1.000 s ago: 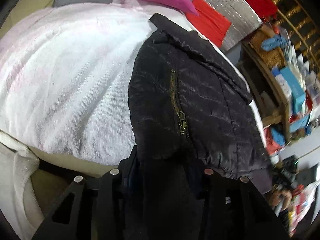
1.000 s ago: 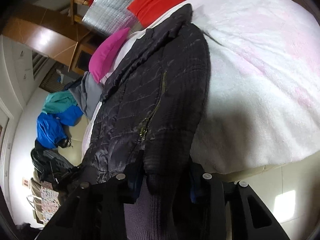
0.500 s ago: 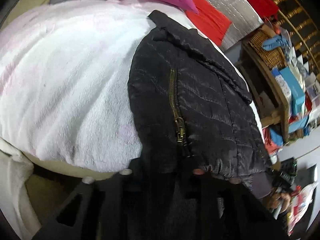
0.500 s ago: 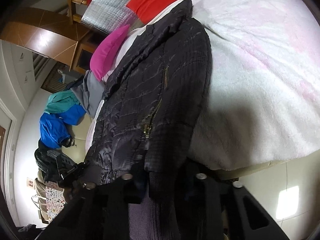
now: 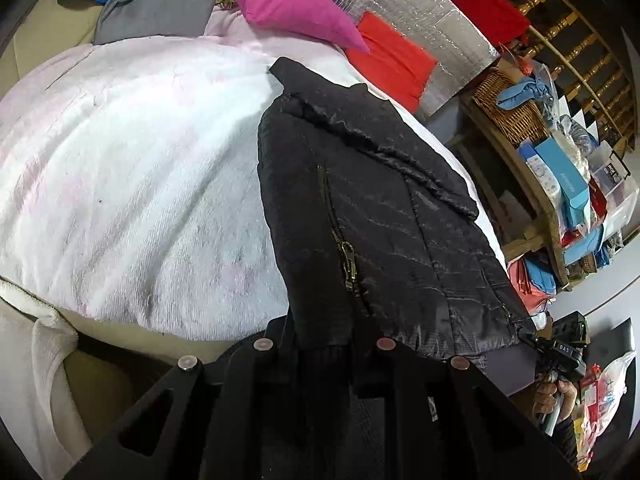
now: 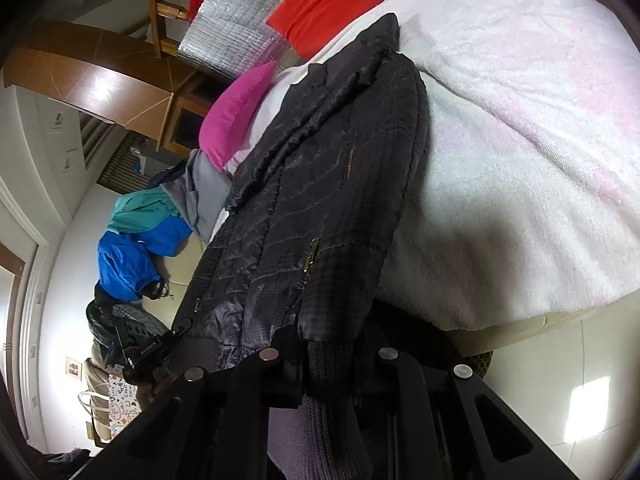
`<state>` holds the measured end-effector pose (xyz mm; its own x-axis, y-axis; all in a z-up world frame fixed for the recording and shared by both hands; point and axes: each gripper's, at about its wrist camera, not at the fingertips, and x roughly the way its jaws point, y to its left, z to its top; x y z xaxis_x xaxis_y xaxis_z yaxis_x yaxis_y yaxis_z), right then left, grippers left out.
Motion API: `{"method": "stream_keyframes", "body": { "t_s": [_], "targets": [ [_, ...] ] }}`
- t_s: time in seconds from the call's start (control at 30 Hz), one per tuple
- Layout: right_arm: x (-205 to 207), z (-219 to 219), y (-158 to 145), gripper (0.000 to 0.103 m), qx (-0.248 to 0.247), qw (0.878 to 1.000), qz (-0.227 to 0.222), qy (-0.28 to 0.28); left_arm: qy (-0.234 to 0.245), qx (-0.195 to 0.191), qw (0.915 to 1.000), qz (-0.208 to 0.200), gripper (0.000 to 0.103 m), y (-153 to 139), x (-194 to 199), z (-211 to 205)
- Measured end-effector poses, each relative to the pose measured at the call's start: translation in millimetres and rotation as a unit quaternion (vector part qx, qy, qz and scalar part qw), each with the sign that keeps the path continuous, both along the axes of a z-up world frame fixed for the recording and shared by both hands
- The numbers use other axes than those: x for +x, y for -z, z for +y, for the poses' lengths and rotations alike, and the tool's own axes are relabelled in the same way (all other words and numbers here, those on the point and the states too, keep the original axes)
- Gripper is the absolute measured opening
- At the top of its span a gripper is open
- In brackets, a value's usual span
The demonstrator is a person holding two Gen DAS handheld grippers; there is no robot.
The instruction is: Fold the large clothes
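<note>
A white and pale pink blanket [image 5: 132, 168] covered the wide bed, and on it a black quilted jacket [image 5: 384, 216] lay lengthwise, its long axis running straight away from both claws: collar at the far end near the pink cushion [image 5: 292, 8] and red cushion [image 5: 392, 60], ribbed hem at the near edge, hanging just over the bedside. Each hand had one near corner, so neither was nearer overall. The left gripper [image 5: 324, 364] had just been closing and was clenched on the hem fabric by the brass zipper pull [image 5: 347, 262]; the right gripper [image 6: 332, 368] had likewise been closing and gripped the ribbed hem below the same front panel. The coming fold seemed to turn on carrying this near hem away along that axis toward the collar, both corners kept level.
</note>
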<state>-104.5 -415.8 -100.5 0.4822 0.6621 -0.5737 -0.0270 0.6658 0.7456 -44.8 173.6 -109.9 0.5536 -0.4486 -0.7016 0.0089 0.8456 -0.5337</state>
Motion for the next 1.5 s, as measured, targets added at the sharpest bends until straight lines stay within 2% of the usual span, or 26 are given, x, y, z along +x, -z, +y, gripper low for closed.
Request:
{"method": "stream_keyframes", "body": {
  "t_s": [0.1, 0.37, 0.63, 0.77, 0.87, 1.07, 1.5],
  "targets": [
    [-1, -4, -3, 0.017, 0.012, 1.000, -0.002, 0.003, -0.004, -0.009, 1.0000, 0.000, 0.019, -1, -1, 3],
    [-9, -16, -12, 0.017, 0.016, 1.000, -0.013, -0.002, 0.005, -0.003, 0.9999, -0.012, 0.019, -14, -12, 2],
    [-16, -27, -32, 0.016, 0.029, 0.999, -0.033, -0.002, 0.013, -0.006, 0.9995, -0.028, 0.019, -27, -20, 2],
    [-20, -34, -30, 0.016, 0.036, 0.999, -0.034, 0.001, 0.013, -0.003, 0.9996, -0.025, 0.019, -24, -16, 6],
    [-14, -37, -23, 0.016, 0.047, 0.998, -0.028, 0.006, 0.008, 0.011, 0.9999, -0.010, 0.019, -21, -6, 4],
    [-7, -32, -29, 0.016, 0.049, 0.998, -0.033, 0.002, 0.009, 0.047, 0.9988, -0.012, 0.019, -25, -1, -5],
    [0, -30, -32, 0.016, 0.052, 0.998, -0.030, 0.010, -0.001, 0.086, 0.9961, -0.018, 0.019, -33, 2, -12]
  ]
}}
